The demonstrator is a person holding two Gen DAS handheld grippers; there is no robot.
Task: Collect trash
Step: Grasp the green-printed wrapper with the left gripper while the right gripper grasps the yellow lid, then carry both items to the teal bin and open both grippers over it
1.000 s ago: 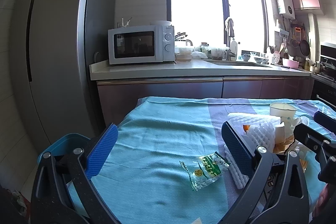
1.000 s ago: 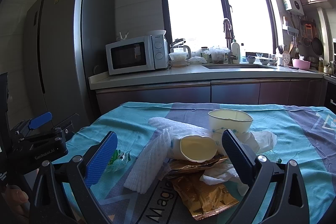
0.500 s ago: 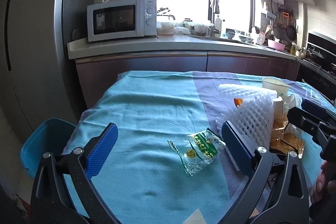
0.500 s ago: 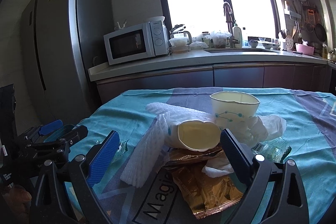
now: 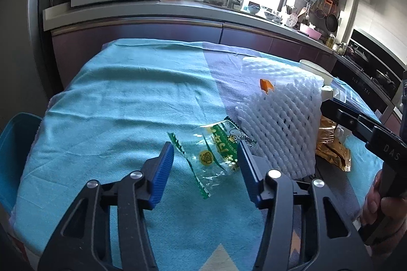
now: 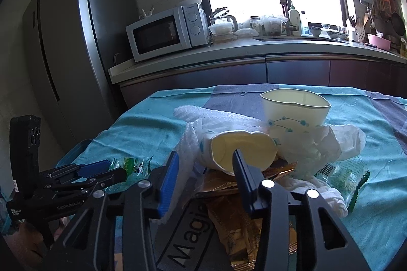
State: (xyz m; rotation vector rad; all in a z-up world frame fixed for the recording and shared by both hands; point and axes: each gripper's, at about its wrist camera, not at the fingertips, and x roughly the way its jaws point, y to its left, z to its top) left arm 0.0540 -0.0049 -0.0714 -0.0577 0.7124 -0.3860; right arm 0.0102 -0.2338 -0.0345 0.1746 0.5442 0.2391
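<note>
Both claws have dropped closer to the trash since a second ago and narrowed from fully spread. On the worktop's teal cloth, the white foam net lies at three o'clock of the green-printed wrapper. Left claw is closing, wrapper between its blue pads, unpressed. Right claw is closing before the tipped paper cup; its pads grip nothing. An upright cup stands at one o'clock.
</note>
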